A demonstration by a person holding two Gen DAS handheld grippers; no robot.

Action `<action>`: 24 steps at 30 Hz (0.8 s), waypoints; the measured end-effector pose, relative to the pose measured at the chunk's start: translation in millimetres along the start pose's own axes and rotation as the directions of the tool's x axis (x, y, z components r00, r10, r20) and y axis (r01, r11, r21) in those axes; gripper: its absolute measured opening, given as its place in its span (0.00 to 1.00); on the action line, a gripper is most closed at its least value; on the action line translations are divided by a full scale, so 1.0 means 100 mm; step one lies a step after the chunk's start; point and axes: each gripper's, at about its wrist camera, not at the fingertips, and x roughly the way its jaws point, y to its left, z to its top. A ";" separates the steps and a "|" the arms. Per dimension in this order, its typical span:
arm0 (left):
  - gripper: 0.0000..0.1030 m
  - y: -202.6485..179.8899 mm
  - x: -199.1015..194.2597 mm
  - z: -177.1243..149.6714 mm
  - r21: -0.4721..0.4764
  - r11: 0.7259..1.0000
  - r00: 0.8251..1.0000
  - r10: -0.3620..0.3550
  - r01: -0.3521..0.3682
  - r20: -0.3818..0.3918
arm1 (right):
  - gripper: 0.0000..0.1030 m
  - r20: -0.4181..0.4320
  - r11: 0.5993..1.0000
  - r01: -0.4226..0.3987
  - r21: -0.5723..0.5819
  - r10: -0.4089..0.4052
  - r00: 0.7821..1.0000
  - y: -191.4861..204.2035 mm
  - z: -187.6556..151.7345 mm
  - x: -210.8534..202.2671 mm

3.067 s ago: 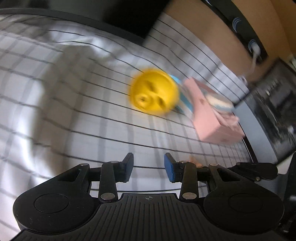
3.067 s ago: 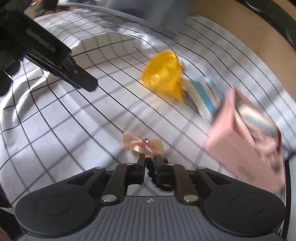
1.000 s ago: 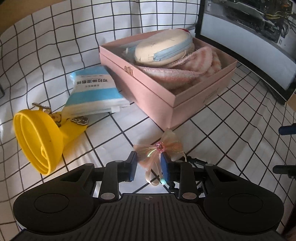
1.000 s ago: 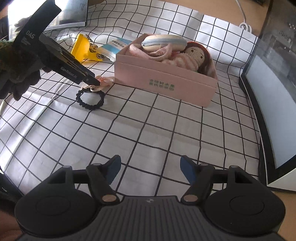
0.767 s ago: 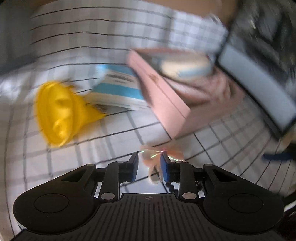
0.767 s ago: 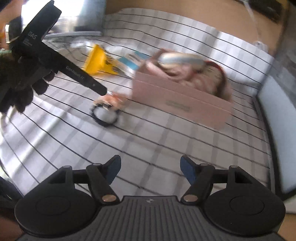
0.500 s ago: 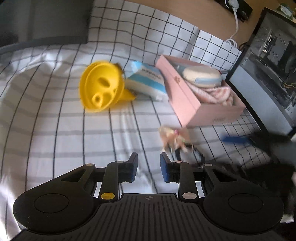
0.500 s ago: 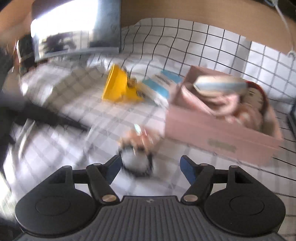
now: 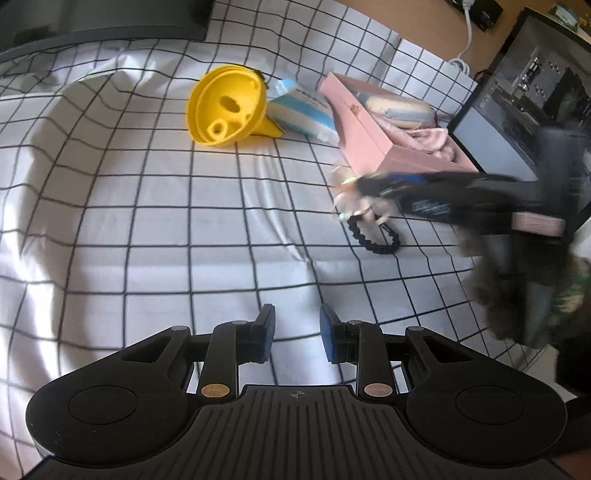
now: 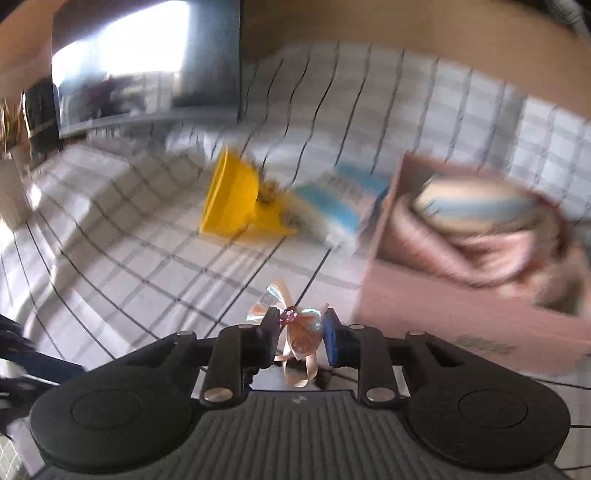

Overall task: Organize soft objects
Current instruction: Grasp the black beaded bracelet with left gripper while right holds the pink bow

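A peach ribbon bow with a pink bead, fixed to a black hair band, lies on the checked cloth just in front of the pink box. My right gripper has its jaws closing on the bow, with both pads against its sides. The left wrist view shows that gripper reaching in from the right, held by a gloved hand. My left gripper hangs back over bare cloth, narrowly open with nothing between its fingers. The box holds a beige-and-blue pouch and pink cloth items.
A yellow funnel lies on its side left of a blue-and-white tissue pack, both behind the bow. A glass-sided computer case stands at the right edge. A dark screen borders the far left.
My left gripper had the bow between its jaws; it has since drawn back, leaving the bow on the cloth. My right gripper moved in from the right and closed around the bow.
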 end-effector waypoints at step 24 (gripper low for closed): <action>0.29 -0.89 1.02 0.62 0.204 0.972 0.993 0.118 -0.117 0.006 | 0.24 0.021 0.967 0.186 0.172 -0.192 0.981 -1.01 -0.82 -1.32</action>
